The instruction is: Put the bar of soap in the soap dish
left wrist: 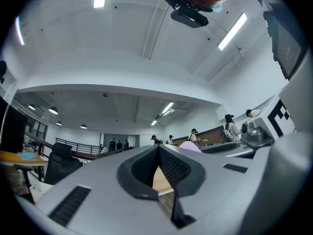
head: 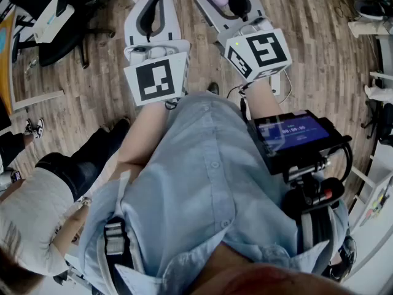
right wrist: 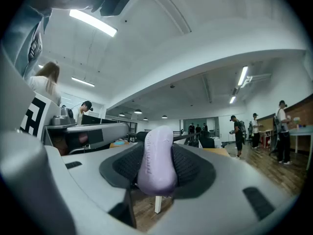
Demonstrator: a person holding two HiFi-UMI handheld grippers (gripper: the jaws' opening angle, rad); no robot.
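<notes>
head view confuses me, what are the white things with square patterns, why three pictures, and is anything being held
There is no robot here. A person in a blue shirt holds a hand tool, a two-jaw gripper, in each hand. The head view comes from a camera on the person's head looking steeply down, so you see the shirt, both grippers and the wooden floor. The patterned cubes are parts of the grippers. The other two pictures come from cameras riding on the grippers, each looking along its own jaws into a big room. The left gripper has its jaws together with nothing between them. The right gripper is clamped on a lilac bar of soap. No work surface is in view, only floor.
</notes>
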